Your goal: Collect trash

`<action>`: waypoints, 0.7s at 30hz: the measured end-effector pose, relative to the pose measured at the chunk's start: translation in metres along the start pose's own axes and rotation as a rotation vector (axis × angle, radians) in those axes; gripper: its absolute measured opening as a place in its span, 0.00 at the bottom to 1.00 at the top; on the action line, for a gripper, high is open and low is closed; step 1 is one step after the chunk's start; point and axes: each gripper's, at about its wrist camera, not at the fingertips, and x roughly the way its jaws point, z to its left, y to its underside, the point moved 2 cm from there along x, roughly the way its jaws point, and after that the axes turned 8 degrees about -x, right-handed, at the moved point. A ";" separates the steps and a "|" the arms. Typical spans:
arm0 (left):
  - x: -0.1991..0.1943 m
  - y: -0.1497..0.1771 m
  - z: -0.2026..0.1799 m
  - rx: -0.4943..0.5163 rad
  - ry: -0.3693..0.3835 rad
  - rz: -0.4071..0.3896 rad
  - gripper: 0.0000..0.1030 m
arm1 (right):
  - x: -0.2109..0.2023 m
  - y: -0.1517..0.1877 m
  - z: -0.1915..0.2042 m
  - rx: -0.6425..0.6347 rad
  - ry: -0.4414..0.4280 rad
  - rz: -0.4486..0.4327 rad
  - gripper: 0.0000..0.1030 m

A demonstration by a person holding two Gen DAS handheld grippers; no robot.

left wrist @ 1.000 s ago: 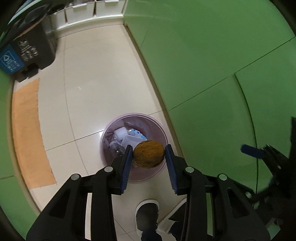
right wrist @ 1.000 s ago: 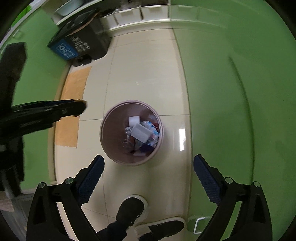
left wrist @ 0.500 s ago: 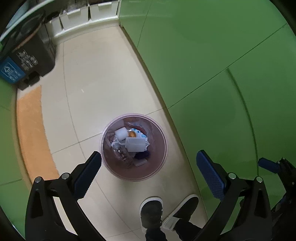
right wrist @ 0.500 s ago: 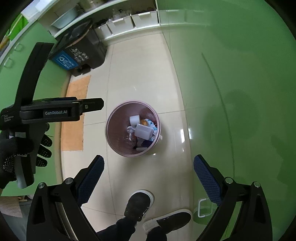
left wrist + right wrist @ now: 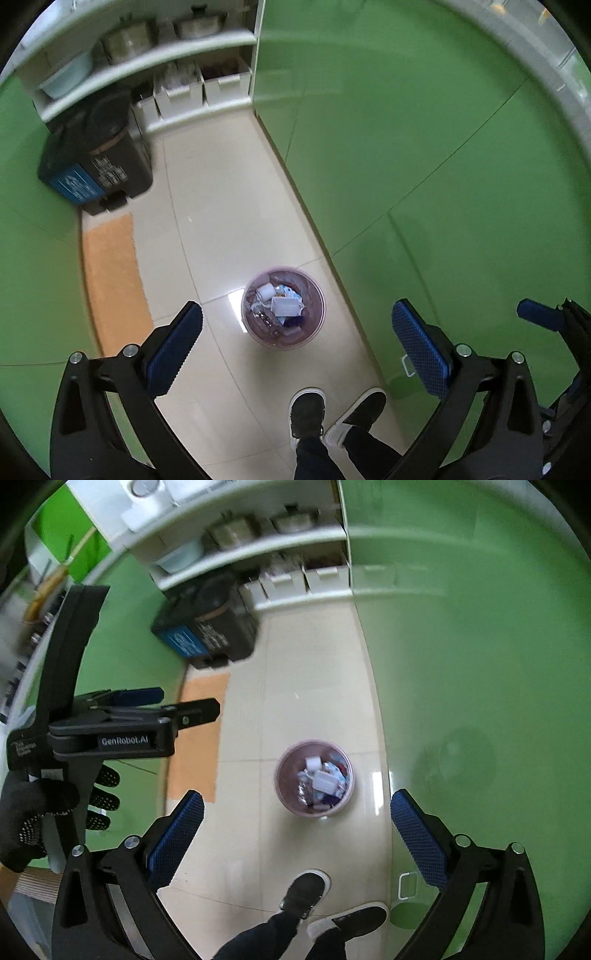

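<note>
Green cabinet fronts (image 5: 424,122) wall the aisle; the pale tiled floor (image 5: 221,206) runs between them, and everything below is placed off the pink trash bin (image 5: 283,307).

Step in hand, as I read it: the drop is done and both tools are clear, so go find the next piece of trash. To do it well, keep both sets of jaws wide, swing away from the bin without clipping the cabinet beside it, and mind the person's shoes (image 5: 308,413) just short of the bin on the near side.

Orange mat (image 5: 110,273) lies left of the bin, along the opposite cabinets. Black pedal bin with blue label (image 5: 96,162) stands far beyond the bin, by the open shelves with pots.

Left hand-held gripper (image 5: 295,347): spread wide, nothing between the blue pads. The bin sits well below it, framed between the fingers, slightly nearer the left one. Right hand-held gripper (image 5: 295,830): also wide, empty, bin (image 5: 314,779) well below and between its fingers too.

Trash in the bin: white box, paper roll, wrappers, a clear bottle. No loose trash shows on the floor.
</note>
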 end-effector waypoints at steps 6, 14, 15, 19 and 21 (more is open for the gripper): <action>-0.102 -0.025 -0.031 0.051 0.027 -0.090 0.97 | -0.095 -0.023 0.004 0.034 0.028 -0.099 0.94; -0.198 -0.051 -0.096 0.162 0.104 -0.181 0.97 | -0.218 -0.020 -0.031 0.135 0.143 -0.231 0.94; -0.208 -0.051 -0.106 0.184 0.116 -0.190 0.97 | -0.234 -0.014 -0.040 0.161 0.165 -0.245 0.94; -0.236 -0.055 -0.149 0.257 0.166 -0.220 0.97 | -0.289 0.012 -0.071 0.267 0.247 -0.301 0.94; -0.247 -0.056 -0.171 0.296 0.185 -0.237 0.97 | -0.311 0.026 -0.084 0.308 0.288 -0.323 0.94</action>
